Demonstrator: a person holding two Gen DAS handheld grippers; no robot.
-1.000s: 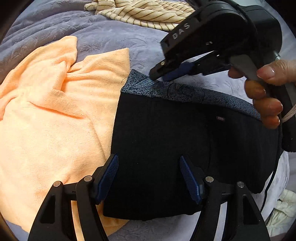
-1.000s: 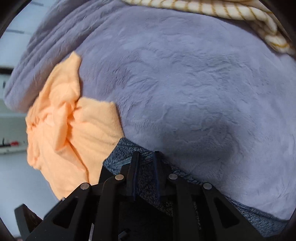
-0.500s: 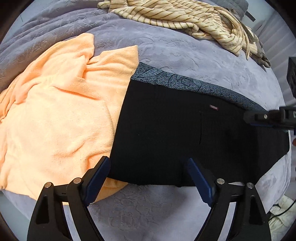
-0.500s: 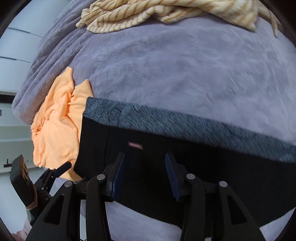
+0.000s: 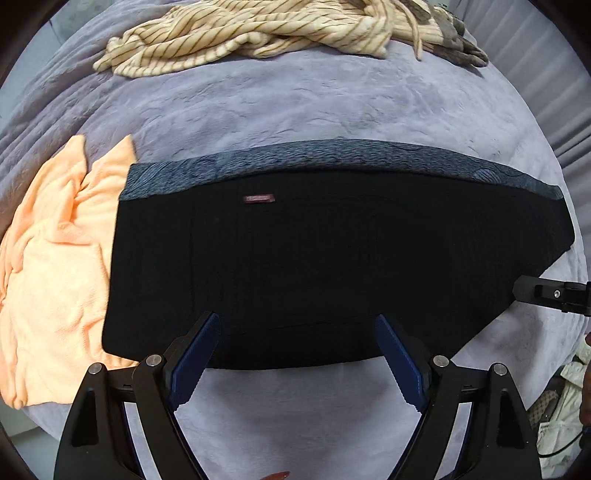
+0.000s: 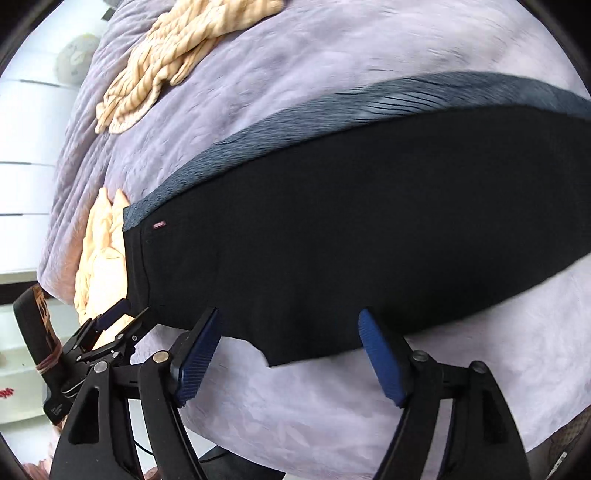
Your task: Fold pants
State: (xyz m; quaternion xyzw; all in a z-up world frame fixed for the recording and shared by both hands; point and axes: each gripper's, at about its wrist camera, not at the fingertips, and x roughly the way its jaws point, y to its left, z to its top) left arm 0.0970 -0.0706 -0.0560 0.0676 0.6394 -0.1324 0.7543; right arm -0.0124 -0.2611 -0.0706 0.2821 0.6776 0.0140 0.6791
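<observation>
Now my left tool and right tool gape, off pants | towel, striped cloth nearby | right tool released waistband.

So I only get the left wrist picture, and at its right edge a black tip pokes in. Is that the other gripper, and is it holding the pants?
Observer: Yes, that's it. The right gripper is open, its blue pads wide apart at the near edge of the pants, gripping nothing.
Visitor: Is that edge straight on that side?
Observer: No. In the right wrist view it steps down to a corner between the two fingers.
Visitor: And how does my gripper look from there?
Observer: The left gripper shows side-on, open, at the end of the pants by the orange towel.
</observation>
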